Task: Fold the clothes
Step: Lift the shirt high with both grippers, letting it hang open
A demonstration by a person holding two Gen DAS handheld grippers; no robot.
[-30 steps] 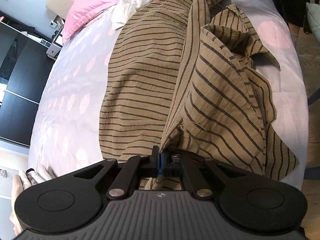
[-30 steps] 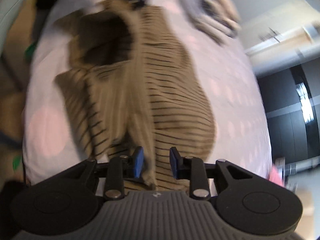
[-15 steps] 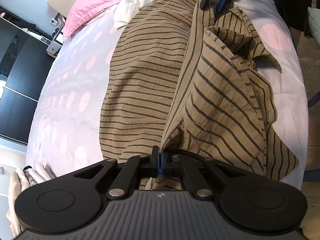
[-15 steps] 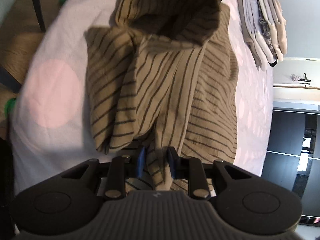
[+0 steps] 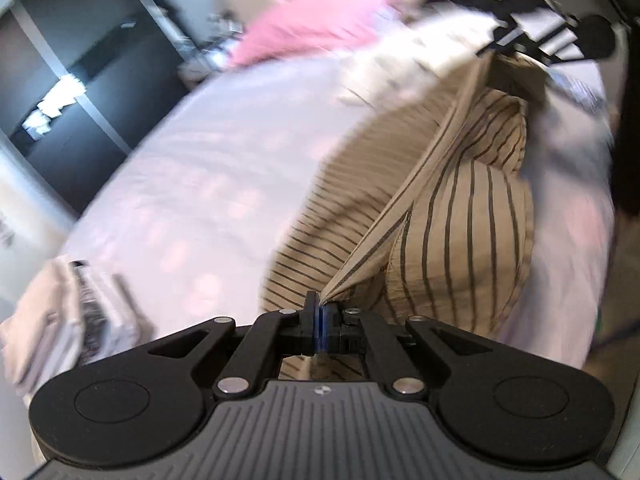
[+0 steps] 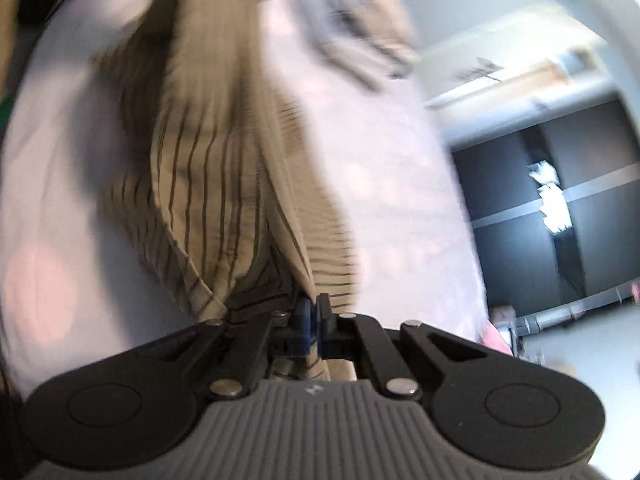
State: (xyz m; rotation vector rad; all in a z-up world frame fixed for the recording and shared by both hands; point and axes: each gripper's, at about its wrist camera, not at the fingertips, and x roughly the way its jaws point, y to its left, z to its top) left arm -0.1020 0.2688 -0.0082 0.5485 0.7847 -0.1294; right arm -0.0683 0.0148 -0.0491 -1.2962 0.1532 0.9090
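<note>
Pillow (image 5: 308,28), left view only.

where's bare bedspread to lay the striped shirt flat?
Widest bare patch: bedspread between the striped shirt, the pink pillow and the folded stack. Narrower strip along the shirt's other side. Crowded by the pillow, where white cloth is bunched.

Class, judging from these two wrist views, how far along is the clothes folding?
Done: a stack of folded clothes sits on the bed. In hand: the left tool and right tool are each shut on the striped shirt, an edge pulled taut between them. Left: the shirt is bunched, not folded.
</note>
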